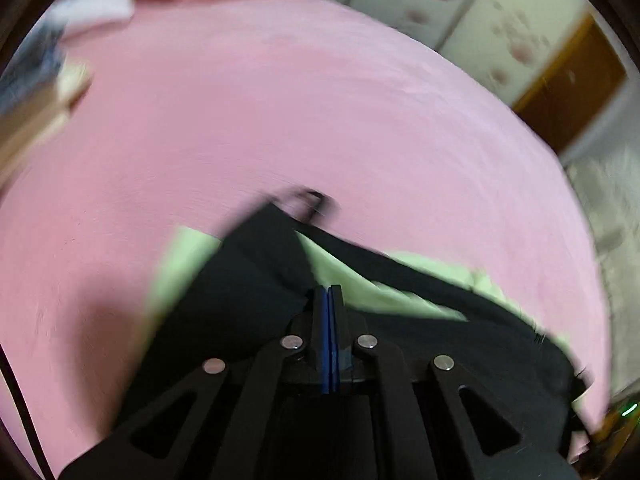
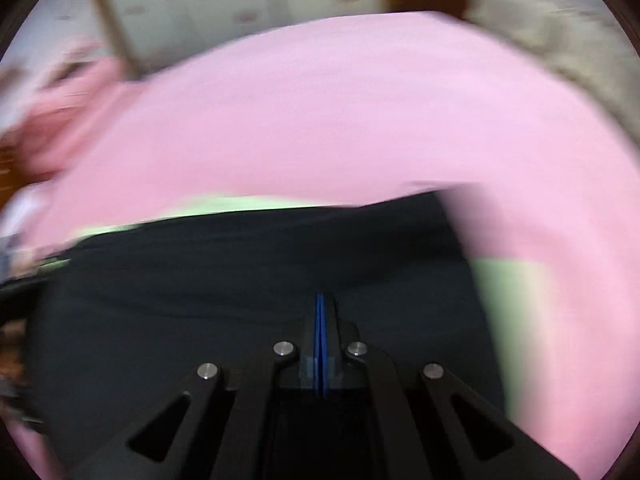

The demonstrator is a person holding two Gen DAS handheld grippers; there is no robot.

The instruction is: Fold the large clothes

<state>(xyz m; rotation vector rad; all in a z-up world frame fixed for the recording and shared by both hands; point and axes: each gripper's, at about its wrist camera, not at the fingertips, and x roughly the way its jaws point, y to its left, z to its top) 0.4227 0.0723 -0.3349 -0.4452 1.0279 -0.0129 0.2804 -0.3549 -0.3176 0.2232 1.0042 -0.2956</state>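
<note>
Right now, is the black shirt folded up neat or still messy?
Still messy. The black garment lies bunched and creased on the pink sheet, its light green lining showing in patches.

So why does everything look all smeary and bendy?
Left wrist view: motion blur smears the pink sheet and black garment, while the left gripper stays sharp. Right wrist view: the same blur, right gripper crisp. The fisheye lens bends both views.
</note>
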